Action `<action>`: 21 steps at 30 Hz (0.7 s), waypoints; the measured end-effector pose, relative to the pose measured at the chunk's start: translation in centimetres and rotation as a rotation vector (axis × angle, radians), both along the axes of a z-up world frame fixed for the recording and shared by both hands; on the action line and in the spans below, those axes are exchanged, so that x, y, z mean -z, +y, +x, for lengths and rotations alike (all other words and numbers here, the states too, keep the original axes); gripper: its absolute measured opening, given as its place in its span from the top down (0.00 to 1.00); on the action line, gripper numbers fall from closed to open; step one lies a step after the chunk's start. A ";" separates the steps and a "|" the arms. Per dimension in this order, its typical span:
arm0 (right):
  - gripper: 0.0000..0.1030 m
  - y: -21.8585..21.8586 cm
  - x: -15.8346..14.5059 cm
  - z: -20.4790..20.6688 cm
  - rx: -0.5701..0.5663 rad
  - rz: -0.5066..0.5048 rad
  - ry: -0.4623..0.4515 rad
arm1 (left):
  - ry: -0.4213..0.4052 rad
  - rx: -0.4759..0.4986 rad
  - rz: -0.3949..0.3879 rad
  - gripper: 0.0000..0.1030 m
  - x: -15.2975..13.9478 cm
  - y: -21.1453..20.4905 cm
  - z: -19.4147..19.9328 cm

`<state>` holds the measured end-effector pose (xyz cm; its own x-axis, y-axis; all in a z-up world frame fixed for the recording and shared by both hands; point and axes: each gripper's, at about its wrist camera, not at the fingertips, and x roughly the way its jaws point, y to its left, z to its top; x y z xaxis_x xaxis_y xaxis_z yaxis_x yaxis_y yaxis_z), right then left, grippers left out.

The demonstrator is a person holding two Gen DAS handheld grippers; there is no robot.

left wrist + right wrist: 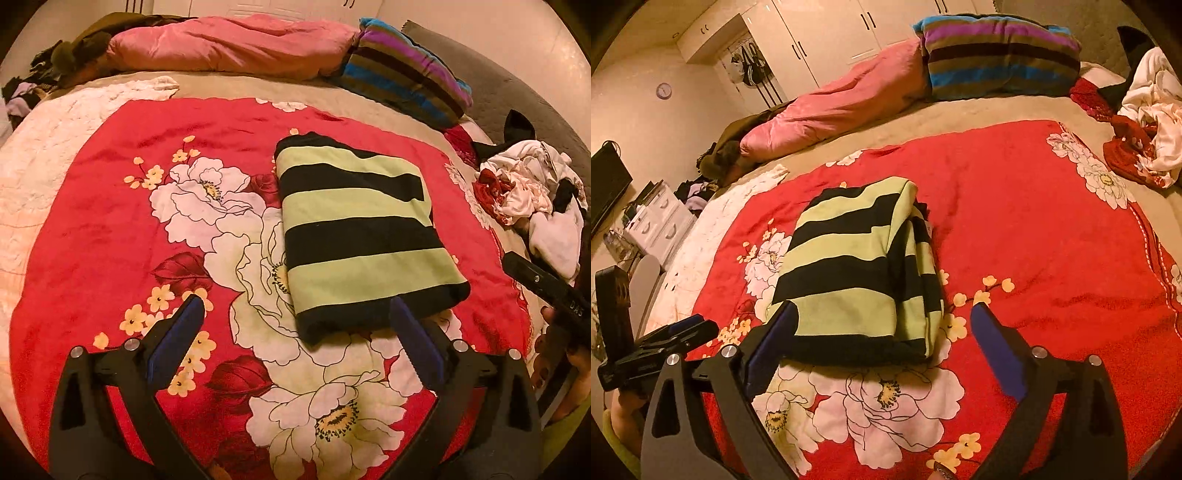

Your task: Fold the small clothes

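Observation:
A green-and-black striped garment [354, 229] lies folded into a thick rectangle on the red floral bedspread [110, 229]. My left gripper [295, 314] hovers just in front of its near edge, jaws wide apart, nothing between the blue pads. The right gripper's black body [543, 284] shows at the right edge of this view. In the right wrist view the same folded garment [857, 273] sits ahead of my right gripper [882, 317], which is open and holds nothing; its left pad overlaps the garment's near corner in the picture. The left gripper [683, 332] appears at the lower left.
A heap of unfolded white, red and black clothes [532, 192] lies at the bed's right side [1145, 122]. A pink duvet [229, 48] and a striped pillow [406, 77] lie at the head. Drawers and a dark screen [661, 218] stand beside the bed.

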<state>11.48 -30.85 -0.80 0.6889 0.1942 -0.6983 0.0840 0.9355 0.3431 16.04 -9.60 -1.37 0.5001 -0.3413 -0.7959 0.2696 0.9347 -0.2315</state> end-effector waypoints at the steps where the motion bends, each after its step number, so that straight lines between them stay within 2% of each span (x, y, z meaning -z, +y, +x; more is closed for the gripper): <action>1: 0.09 0.0 0.0 0.0 0.001 0.001 0.001 | 0.002 -0.003 -0.001 0.09 0.0 0.1 0.0; 12: 0.09 -1.1 0.5 0.1 0.043 0.009 0.011 | 0.008 -0.030 0.021 0.09 0.6 0.5 0.5; 15: 0.04 -1.2 0.7 0.6 0.043 0.001 0.023 | 0.013 -0.032 0.027 0.09 0.7 0.2 1.0; 21: 0.04 -1.0 0.9 2.8 0.017 -0.012 0.034 | 0.017 -0.020 0.045 0.09 1.3 -0.8 2.5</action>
